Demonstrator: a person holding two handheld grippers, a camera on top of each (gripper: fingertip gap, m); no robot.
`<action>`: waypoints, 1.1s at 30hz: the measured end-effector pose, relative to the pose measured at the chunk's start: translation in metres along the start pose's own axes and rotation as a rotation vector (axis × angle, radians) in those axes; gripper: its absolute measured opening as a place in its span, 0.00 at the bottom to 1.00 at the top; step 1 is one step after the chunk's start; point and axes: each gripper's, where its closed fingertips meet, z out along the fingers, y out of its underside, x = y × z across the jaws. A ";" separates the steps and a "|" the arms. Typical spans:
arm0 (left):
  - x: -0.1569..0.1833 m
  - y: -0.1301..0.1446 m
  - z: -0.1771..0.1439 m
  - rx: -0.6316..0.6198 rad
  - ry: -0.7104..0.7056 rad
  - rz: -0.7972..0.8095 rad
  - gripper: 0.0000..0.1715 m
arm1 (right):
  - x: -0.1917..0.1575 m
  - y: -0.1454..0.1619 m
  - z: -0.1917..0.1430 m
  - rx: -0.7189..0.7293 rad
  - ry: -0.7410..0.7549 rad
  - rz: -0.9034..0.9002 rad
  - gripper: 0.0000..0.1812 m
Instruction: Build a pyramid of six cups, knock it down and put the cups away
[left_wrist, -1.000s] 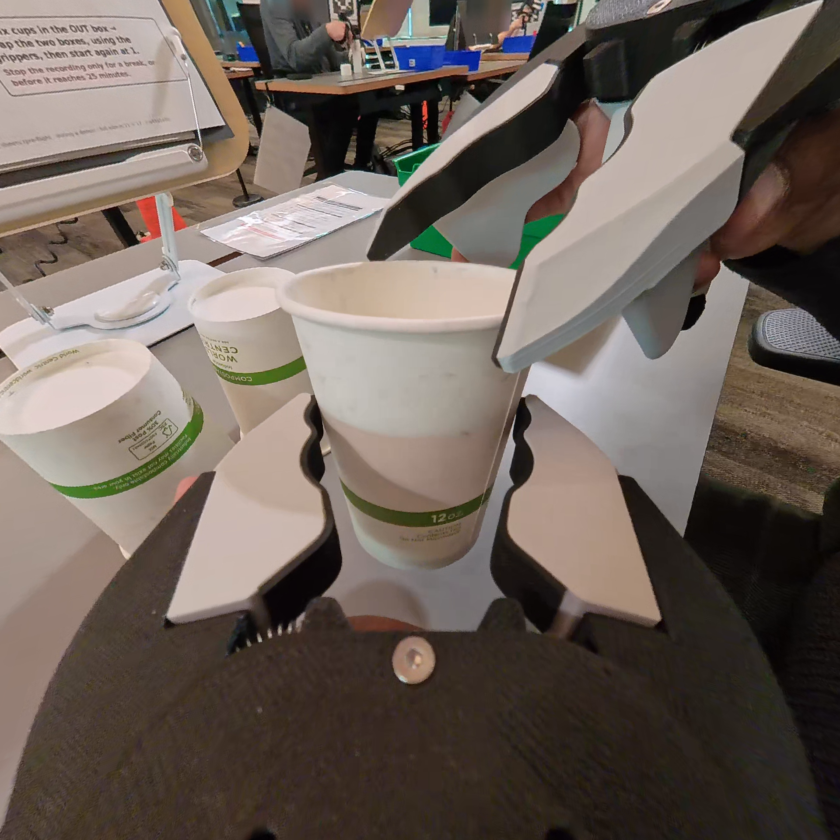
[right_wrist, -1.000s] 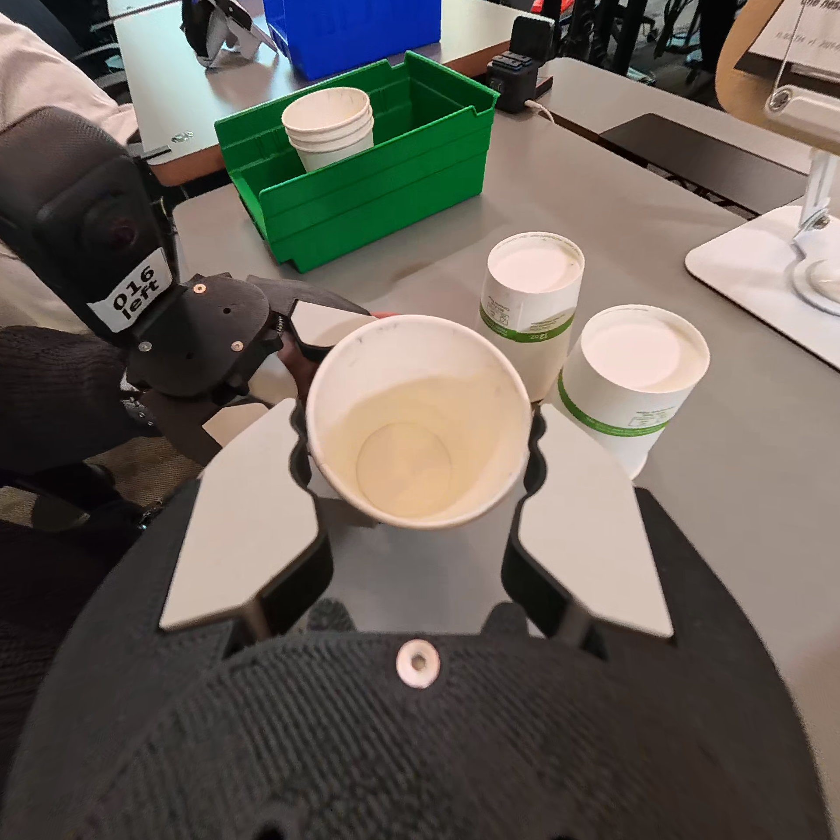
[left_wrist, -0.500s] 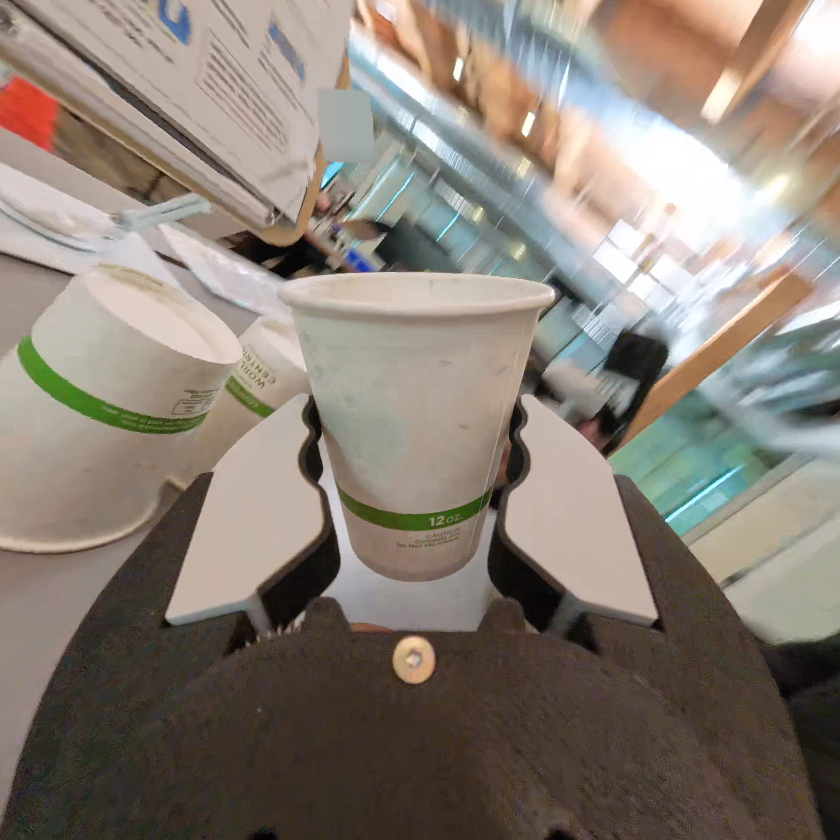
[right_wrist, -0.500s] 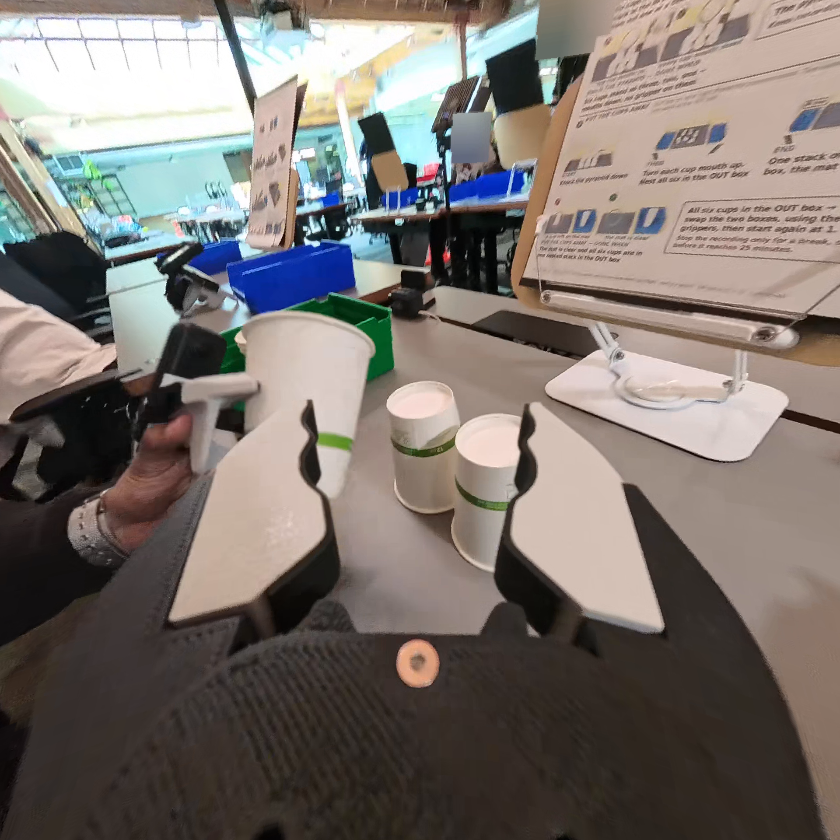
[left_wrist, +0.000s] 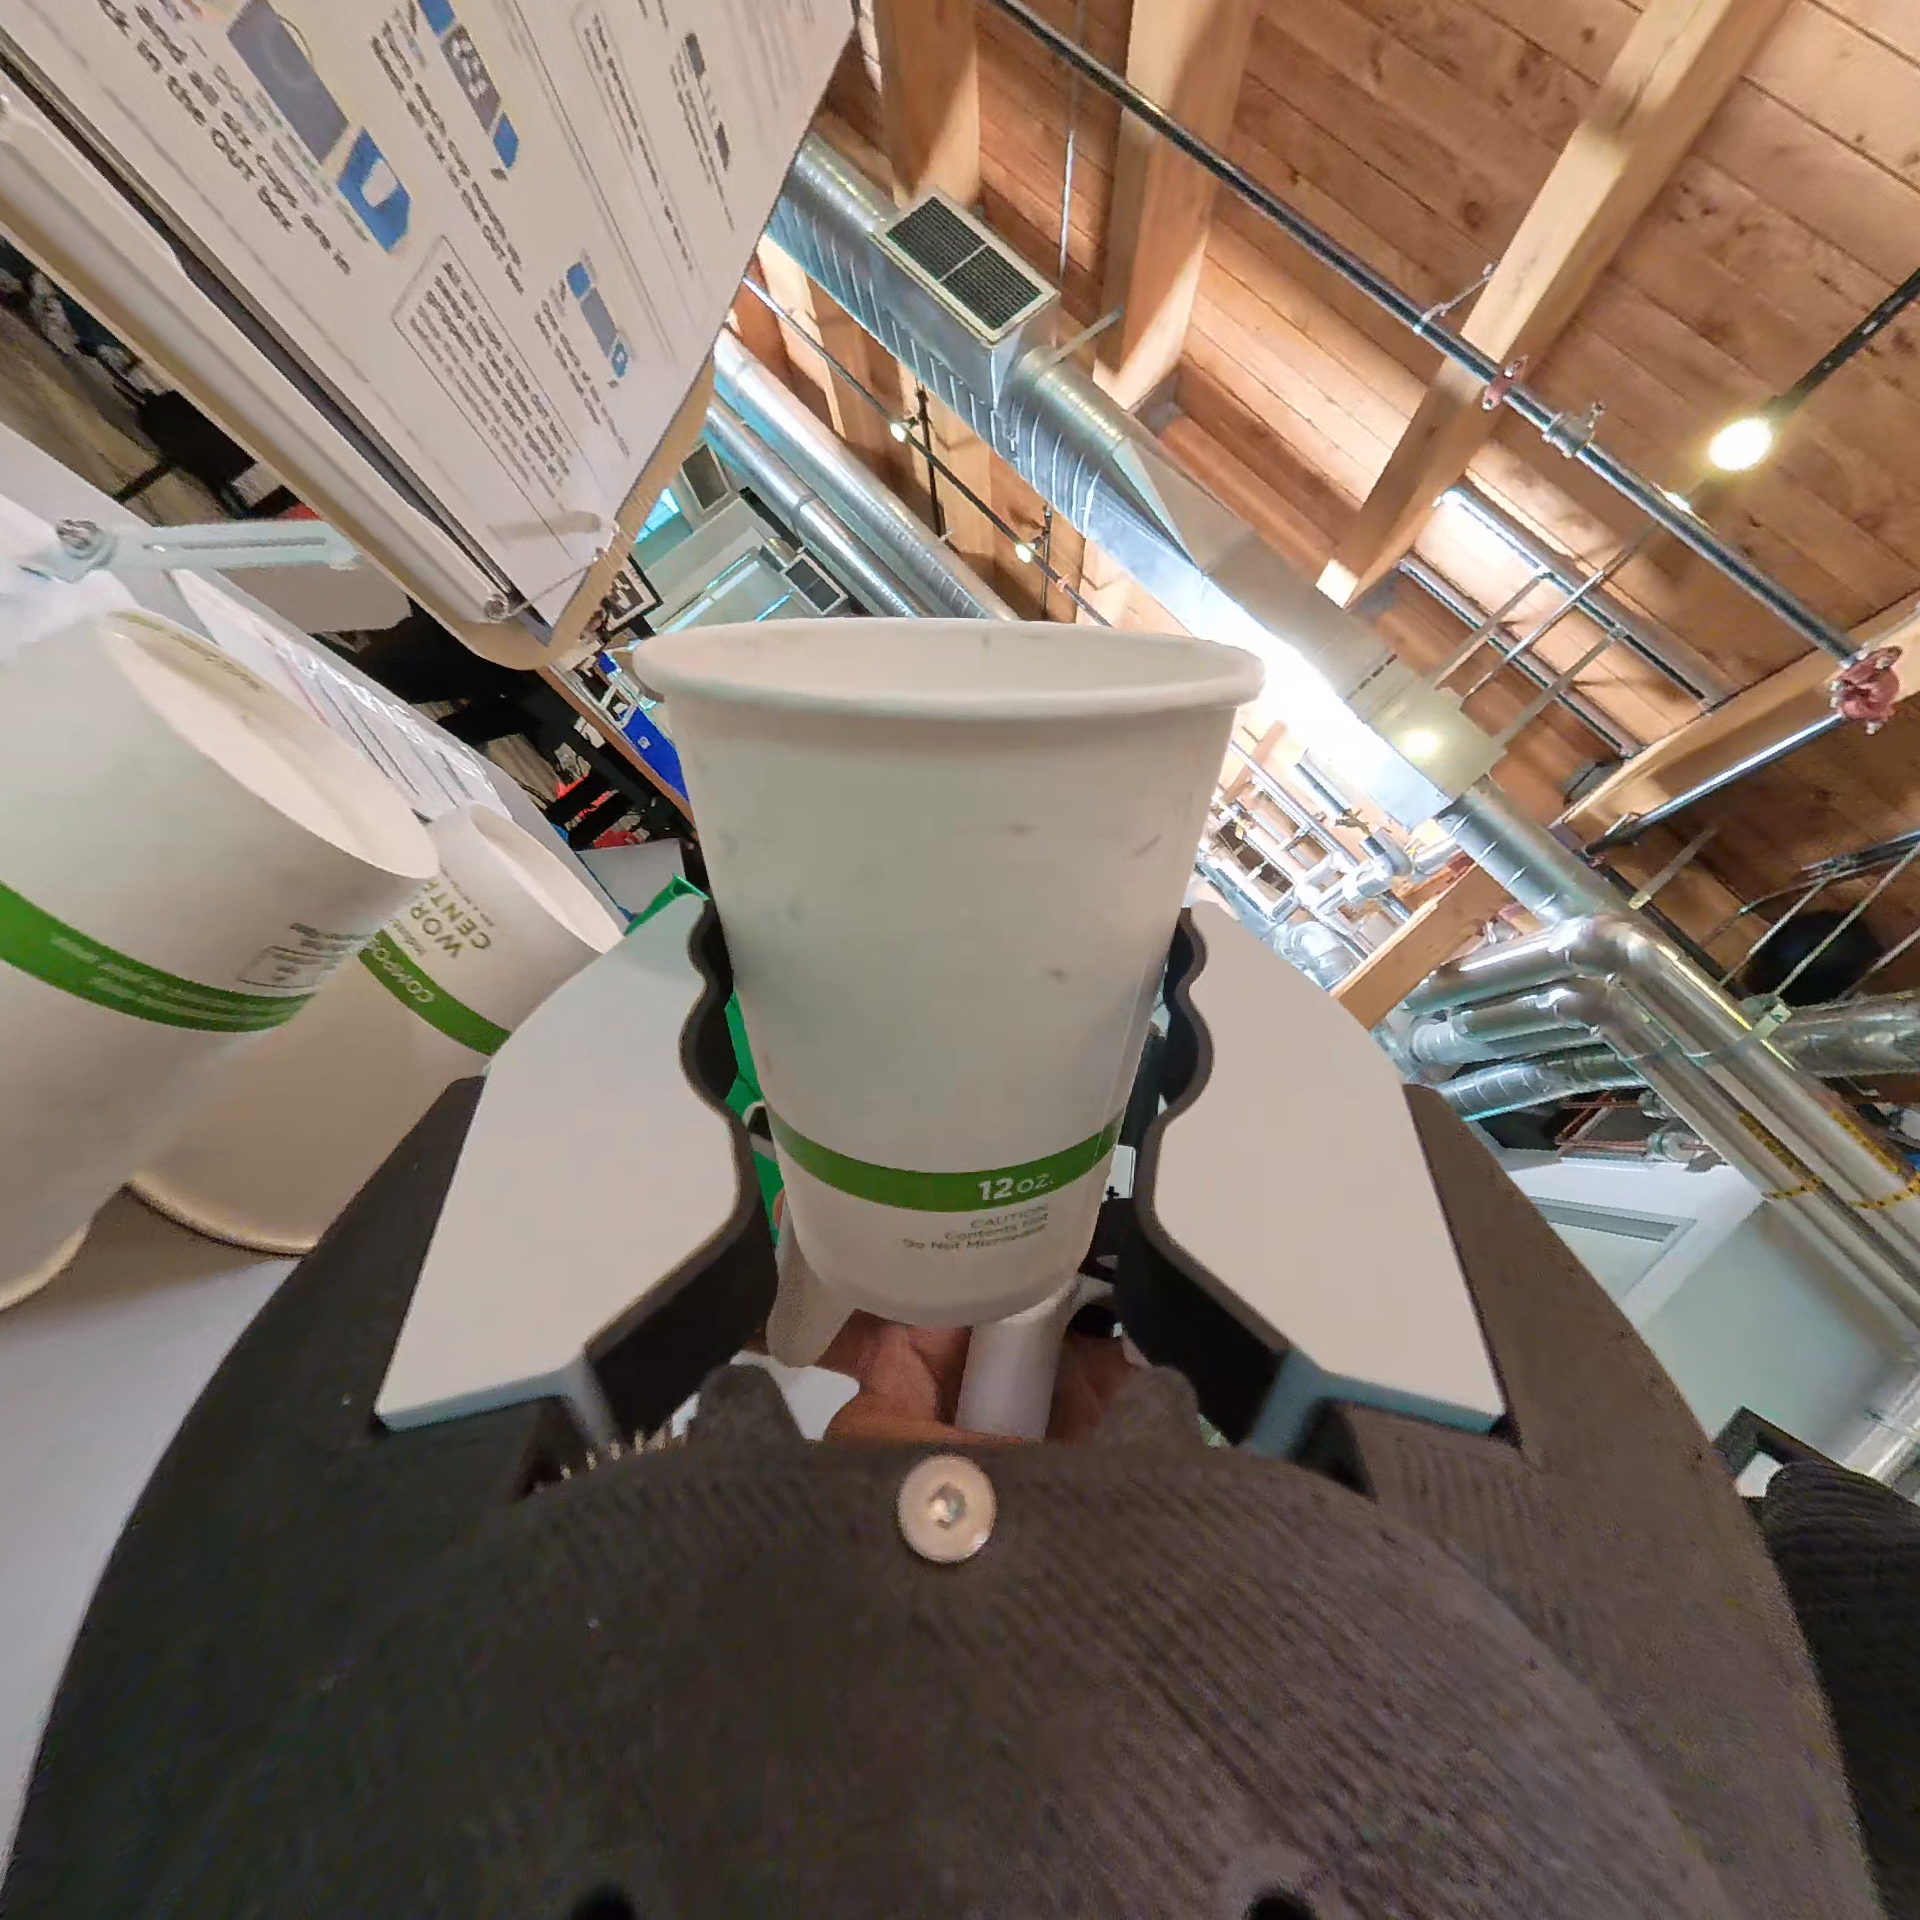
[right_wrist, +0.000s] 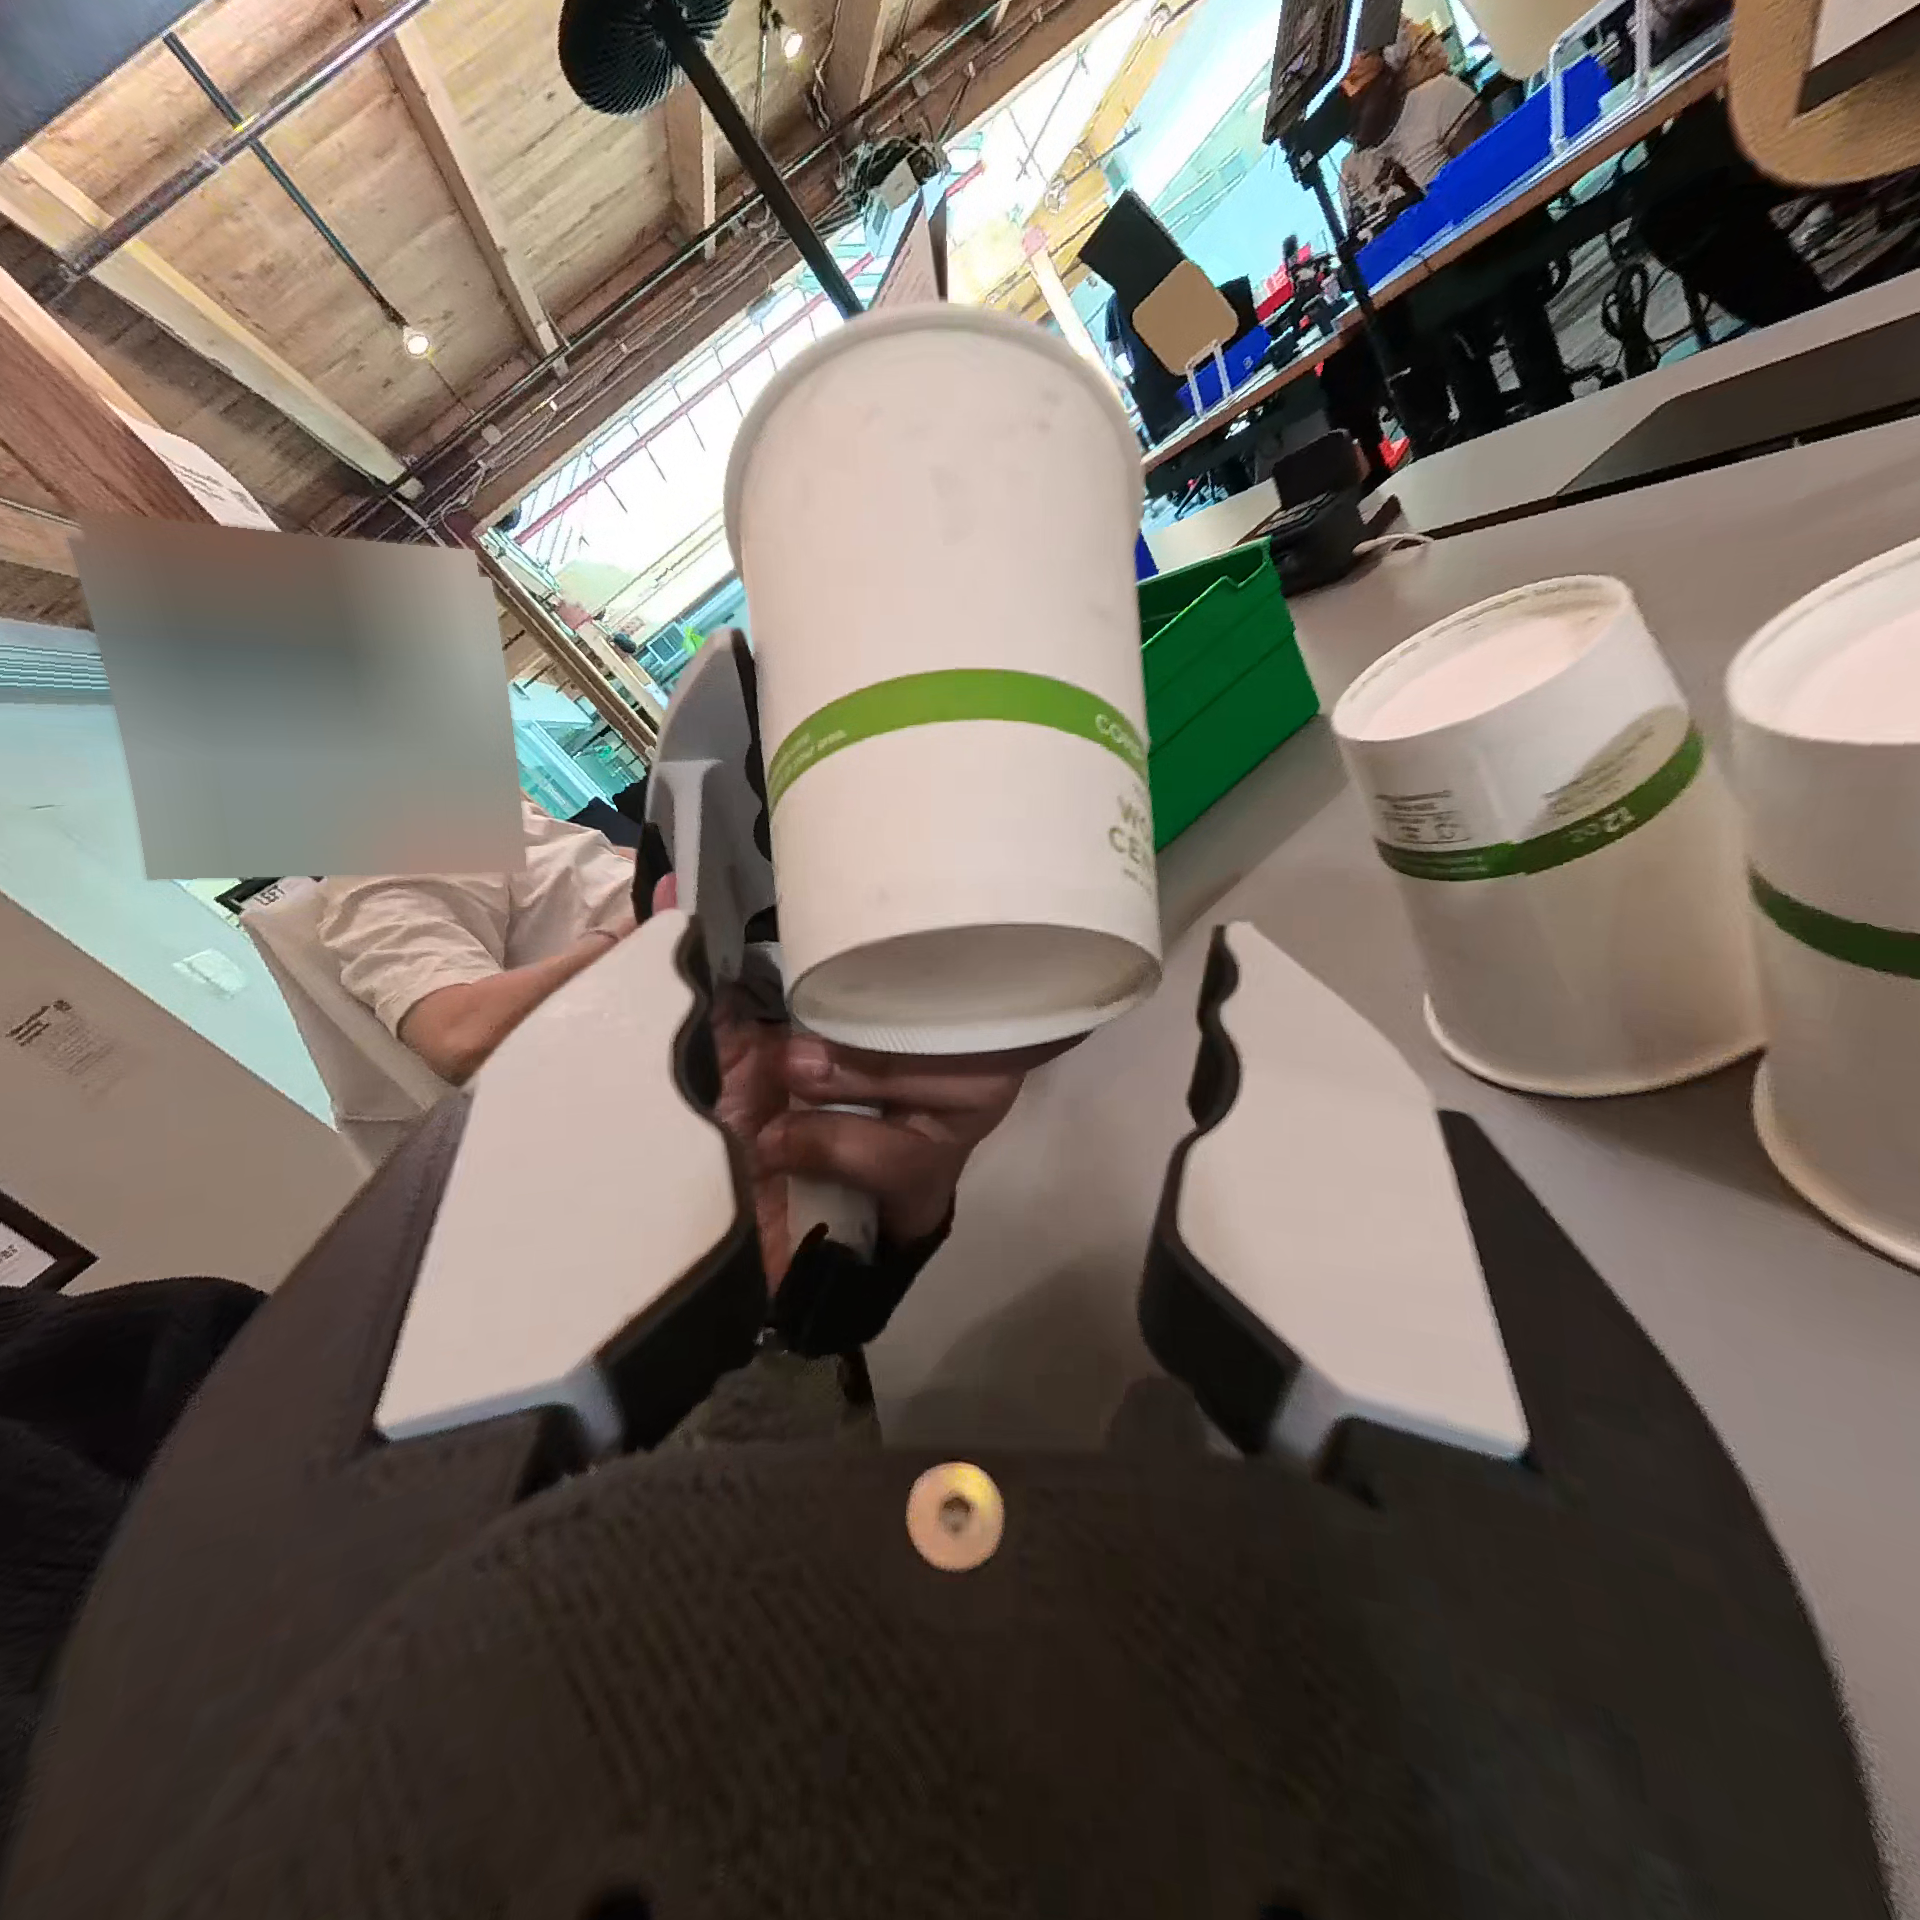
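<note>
A white paper cup with a green band (left_wrist: 935, 935) stands mouth-up between the fingers of my left gripper (left_wrist: 945, 914), which is shut on its lower half and holds it in the air, tipped toward the ceiling. In the right wrist view the same cup (right_wrist: 945, 675) hangs ahead with its base facing me, one left-gripper finger (right_wrist: 707, 748) against its side and a hand (right_wrist: 883, 1122) on the handle below. My right gripper (right_wrist: 954, 935) is open and empty, just under and short of the cup's base.
Two more cups stand upside down on the grey table (right_wrist: 1610, 1195), one nearer (right_wrist: 1849, 935) and one farther (right_wrist: 1538, 831); they also show at left (left_wrist: 156, 935). A green bin (right_wrist: 1216, 675) sits behind. A clipboard stand with a printed sheet (left_wrist: 416, 260) is overhead. A seated person's arm (right_wrist: 457, 966) is at left.
My right gripper let go of the cup's rim, drew back and dropped below the cup. My left gripper lifted the cup off the table and tipped upward.
</note>
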 end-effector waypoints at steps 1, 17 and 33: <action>0.002 0.003 0.001 -0.007 0.007 -0.002 0.48 | -0.001 0.002 0.001 -0.003 -0.004 -0.005 0.47; -0.016 -0.004 -0.005 -0.048 -0.090 0.067 0.47 | 0.011 -0.146 -0.095 0.151 0.288 -0.552 0.41; -0.035 0.008 -0.005 -0.179 -0.265 0.339 0.44 | 0.158 -0.078 -0.119 -0.774 0.779 -0.721 0.41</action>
